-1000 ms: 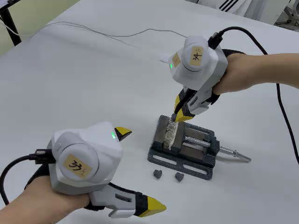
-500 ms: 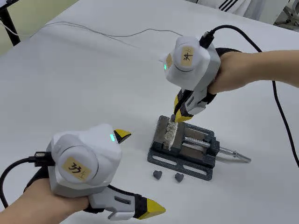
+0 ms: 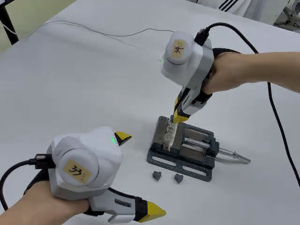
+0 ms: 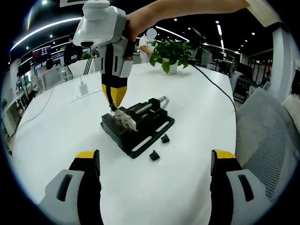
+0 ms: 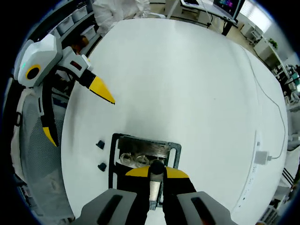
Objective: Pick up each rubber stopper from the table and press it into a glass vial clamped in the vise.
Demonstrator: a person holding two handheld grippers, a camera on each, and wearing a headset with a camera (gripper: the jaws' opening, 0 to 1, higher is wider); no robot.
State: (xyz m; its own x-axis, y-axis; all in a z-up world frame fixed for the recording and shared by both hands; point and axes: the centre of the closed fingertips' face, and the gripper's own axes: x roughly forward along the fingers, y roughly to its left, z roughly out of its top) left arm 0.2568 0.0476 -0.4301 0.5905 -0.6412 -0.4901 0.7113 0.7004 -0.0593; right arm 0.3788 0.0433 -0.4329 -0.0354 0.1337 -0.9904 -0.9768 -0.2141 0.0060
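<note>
A black vise [image 3: 187, 157] clamps a short row of glass vials [image 3: 169, 136]. My right gripper [image 3: 179, 117] points steeply down at the row's far end, shut on a grey rubber stopper [image 5: 157, 168] right over the vials [image 5: 133, 159]. I cannot tell whether the stopper touches a vial. Two loose stoppers [image 3: 157, 175] [image 3: 178, 177] lie on the table in front of the vise. My left gripper [image 3: 138, 174] hovers at the near left, open and holding nothing. From the left gripper view, the vise [image 4: 140, 129] and both loose stoppers [image 4: 165, 138] [image 4: 153, 155] lie ahead.
The white table [image 3: 84, 75] stretches wide to the left and behind. A thin white cable [image 3: 112, 35] runs along its far side. The vise's screw handle [image 3: 234, 156] sticks out to the right. A black cable [image 3: 276, 117] trails from my right gripper.
My right gripper's body has swung left and more upright, while its tips stay over the vials. The left gripper has barely moved.
</note>
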